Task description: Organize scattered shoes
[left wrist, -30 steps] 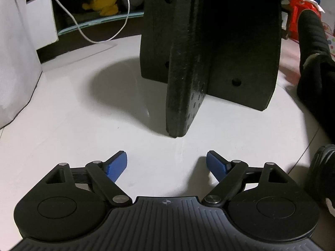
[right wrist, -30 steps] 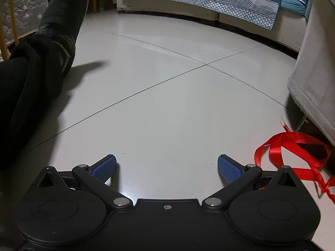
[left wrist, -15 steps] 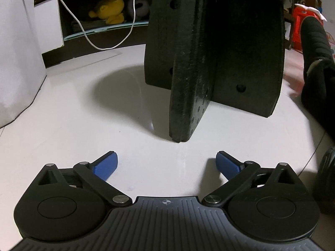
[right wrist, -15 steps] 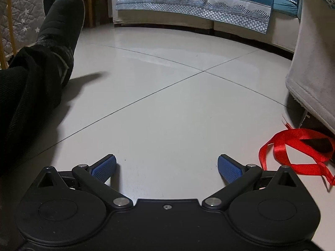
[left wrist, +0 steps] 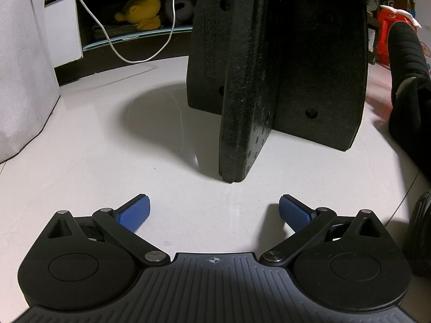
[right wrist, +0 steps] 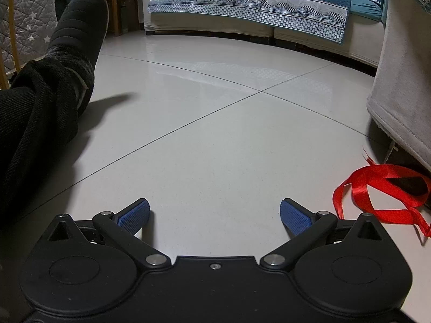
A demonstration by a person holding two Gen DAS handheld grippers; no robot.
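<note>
Left gripper [left wrist: 214, 210] just spread wide over bare floor, right gripper [right wrist: 214, 212] also gaping, both empty. Looks like the searching step: only a dark shoe-like shape [left wrist: 421, 231] at the left view's right edge, so reach there next.

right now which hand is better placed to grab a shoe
Left, probably: the left gripper, jaws just opened and empty, has what seems a dark shoe beside it; the right gripper faces only floor ahead.

1. Left gripper [left wrist: 214, 211]: black body, ribbed grey-black top plate with a small crosshair mark, blue textured pads [left wrist: 293, 212], silver pivot pins.
2. Right gripper [right wrist: 214, 212]: smooth black plate, centre screw, blue pads [right wrist: 133, 216].
3. Black corduroy trouser leg [right wrist: 35, 123], at nine o'clock.
</note>
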